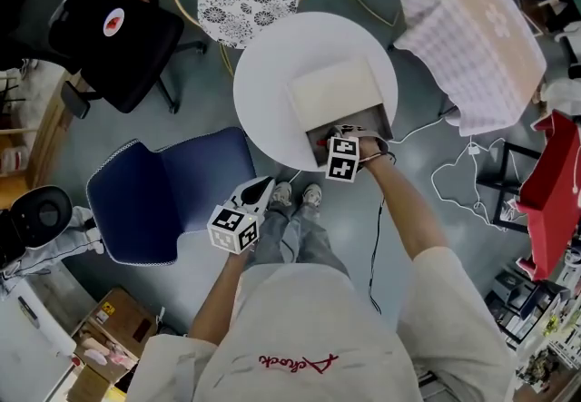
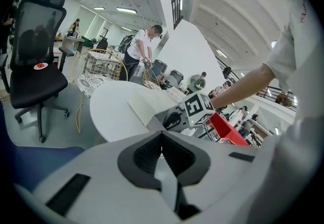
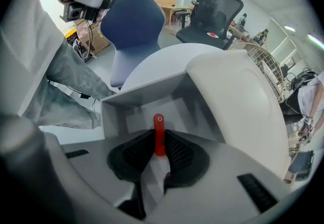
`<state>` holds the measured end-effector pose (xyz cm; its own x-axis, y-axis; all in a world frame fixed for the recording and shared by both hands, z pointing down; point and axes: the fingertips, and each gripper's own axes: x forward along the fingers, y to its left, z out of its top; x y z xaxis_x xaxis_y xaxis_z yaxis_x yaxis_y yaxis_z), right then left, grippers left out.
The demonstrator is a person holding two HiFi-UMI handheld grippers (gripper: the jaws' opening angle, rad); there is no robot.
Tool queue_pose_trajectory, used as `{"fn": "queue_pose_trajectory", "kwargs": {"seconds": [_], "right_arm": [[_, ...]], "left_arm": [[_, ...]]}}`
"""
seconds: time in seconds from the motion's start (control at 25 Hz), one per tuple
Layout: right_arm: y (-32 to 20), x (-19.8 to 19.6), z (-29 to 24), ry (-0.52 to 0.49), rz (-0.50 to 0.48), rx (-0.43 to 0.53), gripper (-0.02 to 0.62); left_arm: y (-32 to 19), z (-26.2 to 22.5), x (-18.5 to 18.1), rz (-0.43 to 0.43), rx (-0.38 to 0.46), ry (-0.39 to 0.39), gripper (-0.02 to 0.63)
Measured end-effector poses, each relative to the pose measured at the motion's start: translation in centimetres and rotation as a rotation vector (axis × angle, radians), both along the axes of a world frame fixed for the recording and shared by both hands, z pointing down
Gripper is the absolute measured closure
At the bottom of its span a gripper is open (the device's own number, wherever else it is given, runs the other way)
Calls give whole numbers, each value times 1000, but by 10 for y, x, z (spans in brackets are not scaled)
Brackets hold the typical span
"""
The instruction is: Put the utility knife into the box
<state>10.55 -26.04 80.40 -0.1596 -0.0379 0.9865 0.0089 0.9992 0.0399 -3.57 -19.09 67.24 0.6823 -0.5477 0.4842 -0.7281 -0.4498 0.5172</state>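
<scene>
1. The round white counter [image 1: 268,87] carries a grey box [image 3: 115,117]. Its big white lid [image 3: 243,96] is swung open.
2. The right gripper [image 1: 341,146] points straight down over the open box. Its jaws are clenched on the thin red utility knife [image 3: 159,132] and pinch it from both sides.
3. The knife sticks out past the jaws. Its round end, which has a little hole, hangs over the inside of the box. It cannot be told whether that end touches the bottom.
4. The left gripper [image 1: 262,189] is off the counter, near the person's legs, well apart from the box. Its jaws are pressed together with nothing between them.
5. The step in hand looks like the last bit of the job. The knife is right at the box, ready to go in, but it is not yet let go.
6. The next move likely calls for going a little lower, so the knife is close to the bottom. Then the jaws need to open so the knife can lie down inside.
7. The right gripper should keep away from the box walls and the lid, so nothing gets bumped. After that it can lift straight up and out. The left gripper has no job here unless the box slides.
</scene>
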Motion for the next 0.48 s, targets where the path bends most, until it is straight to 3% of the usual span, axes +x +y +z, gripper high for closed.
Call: {"fn": "queue_pose_trajectory", "kwargs": {"seconds": [0.08,0.2,0.48], "right_arm": [[-1,-1,-2,-6,3,-4,527],[-2,-4,-7,-15,9,-20,465],[0,-1,-16,-17,15,4,463]], "left_arm": [[1,1,-2,0,-1,-2,595],[3,1,-3,-1,1,-4,595],[4,-7,0,3,19,5,595]]}}
